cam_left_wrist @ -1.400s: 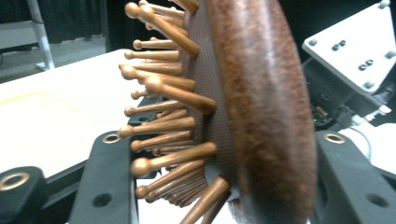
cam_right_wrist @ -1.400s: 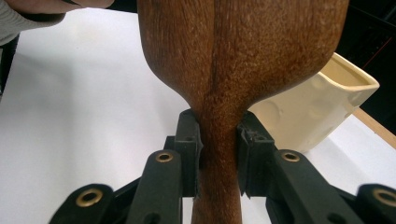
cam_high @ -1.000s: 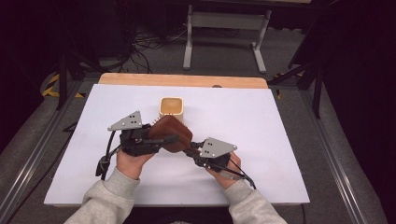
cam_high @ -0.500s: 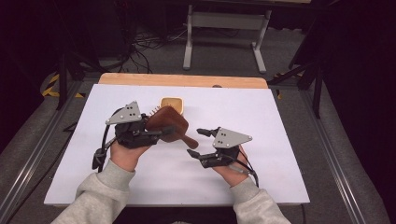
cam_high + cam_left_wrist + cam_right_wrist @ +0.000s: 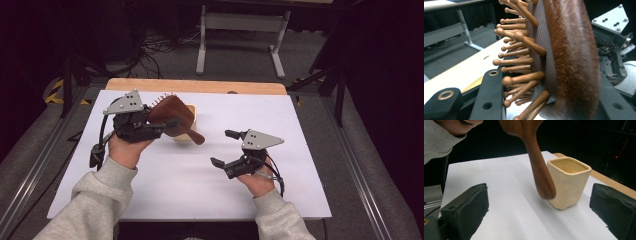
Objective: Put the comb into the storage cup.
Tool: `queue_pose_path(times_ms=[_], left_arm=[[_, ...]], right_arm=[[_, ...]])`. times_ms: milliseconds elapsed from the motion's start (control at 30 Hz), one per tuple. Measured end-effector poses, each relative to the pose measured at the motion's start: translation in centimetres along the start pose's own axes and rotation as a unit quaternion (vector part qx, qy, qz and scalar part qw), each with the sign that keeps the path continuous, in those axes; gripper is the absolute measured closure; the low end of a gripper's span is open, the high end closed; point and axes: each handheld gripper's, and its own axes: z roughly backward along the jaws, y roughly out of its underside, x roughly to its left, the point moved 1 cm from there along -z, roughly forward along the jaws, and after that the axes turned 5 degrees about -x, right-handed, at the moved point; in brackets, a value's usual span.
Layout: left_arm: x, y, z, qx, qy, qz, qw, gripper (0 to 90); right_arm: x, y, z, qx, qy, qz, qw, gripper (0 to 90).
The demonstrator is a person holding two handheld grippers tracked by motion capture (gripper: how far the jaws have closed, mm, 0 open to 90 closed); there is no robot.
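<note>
Holding the wooden hairbrush [image 5: 172,116] aloft, the left gripper [image 5: 161,124] is clenching its head; the right gripper [image 5: 223,148], jaws just opening, is empty; lowering it handle-first into the cream cup [image 5: 567,182] is pending

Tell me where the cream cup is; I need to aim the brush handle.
In the high view the cream cup stands on the white sheet left of centre, just behind the wooden hairbrush.
</note>
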Motion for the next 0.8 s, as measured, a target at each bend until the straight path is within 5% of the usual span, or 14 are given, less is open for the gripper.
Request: queue_pose_path(times_ms=[800], left_arm=[[2.8, -2.6, -0.3, 0.005, -0.049, -0.002, 0.9988, 56.5]], right_arm=[[-1.2, 0.3, 1.3, -0.006, 0.016, -0.023, 0.9996, 0.2]])
